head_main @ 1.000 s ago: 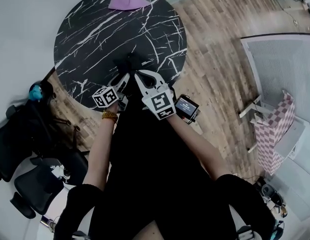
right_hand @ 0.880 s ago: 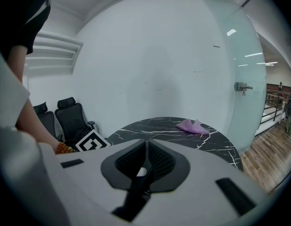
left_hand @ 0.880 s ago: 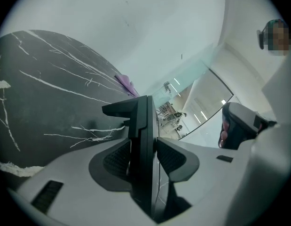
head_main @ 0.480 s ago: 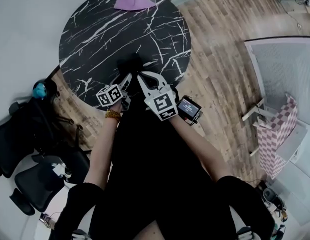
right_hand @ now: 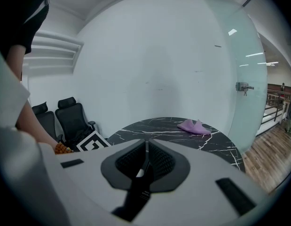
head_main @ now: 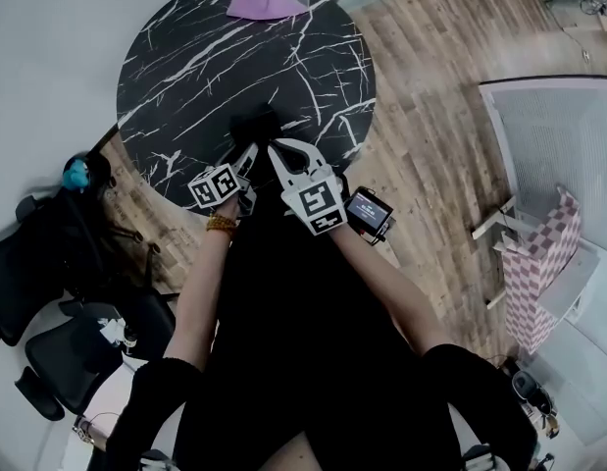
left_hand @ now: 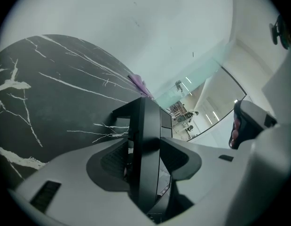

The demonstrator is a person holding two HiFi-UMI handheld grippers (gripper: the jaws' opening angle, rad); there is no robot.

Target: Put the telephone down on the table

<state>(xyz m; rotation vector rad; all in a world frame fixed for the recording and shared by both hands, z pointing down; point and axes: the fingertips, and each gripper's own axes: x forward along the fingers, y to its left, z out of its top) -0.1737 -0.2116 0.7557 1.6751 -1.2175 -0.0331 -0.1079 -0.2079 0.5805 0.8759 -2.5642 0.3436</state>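
The release is in hand: the left gripper (left_hand: 144, 147) has just been opening its jaws, which now stand wide. The telephone (left_hand: 147, 121), a thin black slab on edge, is between them over the near part of the bench (left_hand: 51, 93). The right gripper (right_hand: 146, 147) is drawn nearly closed on nothing I can name. Next, I judge, the left gripper must back straight off without tipping the slab. The jaws hide whether the telephone's lower edge rests on the bench.

We read office: black swivel chairs (right_hand: 72, 119) by wall (right_hand: 159, 69), glass partition (right_hand: 246, 79), round marble counter (head_main: 185, 57), wood-plank floor (head_main: 430, 96).
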